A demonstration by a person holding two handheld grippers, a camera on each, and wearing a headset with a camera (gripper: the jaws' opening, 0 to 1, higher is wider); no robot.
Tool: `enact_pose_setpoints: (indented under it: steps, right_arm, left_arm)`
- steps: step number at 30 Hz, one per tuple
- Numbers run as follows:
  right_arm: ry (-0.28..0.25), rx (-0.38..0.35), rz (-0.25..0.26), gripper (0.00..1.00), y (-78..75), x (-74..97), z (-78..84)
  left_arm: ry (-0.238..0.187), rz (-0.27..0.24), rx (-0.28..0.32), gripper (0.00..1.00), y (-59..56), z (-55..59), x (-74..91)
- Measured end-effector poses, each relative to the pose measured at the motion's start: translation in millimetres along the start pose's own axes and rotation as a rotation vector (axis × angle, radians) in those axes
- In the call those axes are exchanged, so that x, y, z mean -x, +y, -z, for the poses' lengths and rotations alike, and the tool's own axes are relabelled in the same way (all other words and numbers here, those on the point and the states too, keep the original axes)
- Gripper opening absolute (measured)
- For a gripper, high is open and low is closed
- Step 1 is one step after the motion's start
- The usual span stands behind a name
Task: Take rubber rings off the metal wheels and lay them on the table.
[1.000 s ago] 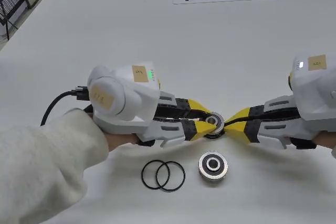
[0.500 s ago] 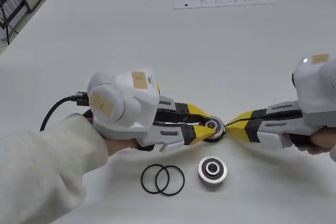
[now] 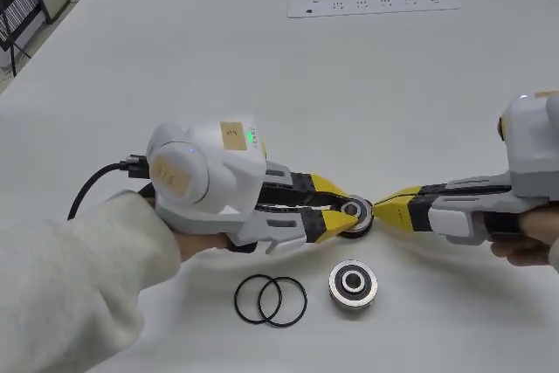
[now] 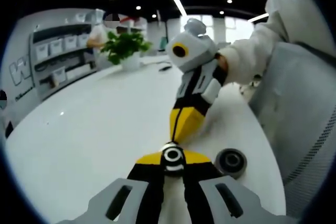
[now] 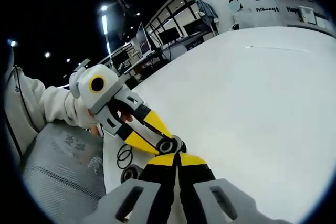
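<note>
Left tool [image 3: 347, 210] clamps wheel [image 3: 358, 210]; closed right tool [image 3: 384, 207] touches its edge.

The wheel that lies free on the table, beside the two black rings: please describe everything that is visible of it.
This wheel is a round, silvery metal disc with a dark band around a bright hub and a centre hole. It lies flat, face up, on the white table, right of the two overlapping black rubber rings and apart from them. Only the table touches it.
</note>
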State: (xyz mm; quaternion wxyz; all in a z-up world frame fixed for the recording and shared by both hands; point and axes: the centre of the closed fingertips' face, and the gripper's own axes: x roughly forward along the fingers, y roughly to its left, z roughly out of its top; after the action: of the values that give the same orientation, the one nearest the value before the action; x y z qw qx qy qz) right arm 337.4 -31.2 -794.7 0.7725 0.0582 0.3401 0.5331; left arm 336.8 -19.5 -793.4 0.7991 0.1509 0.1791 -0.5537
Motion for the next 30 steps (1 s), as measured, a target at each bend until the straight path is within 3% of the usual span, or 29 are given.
enact_pose_setpoints:
  steps: [30]
  right_arm:
    - [0.010, 0.065, 0.001, 0.00, 9.8, -3.2, -3.6]
  left_arm:
    - [0.004, -0.003, -0.009, 0.13, -2.1, 0.3, -0.2]
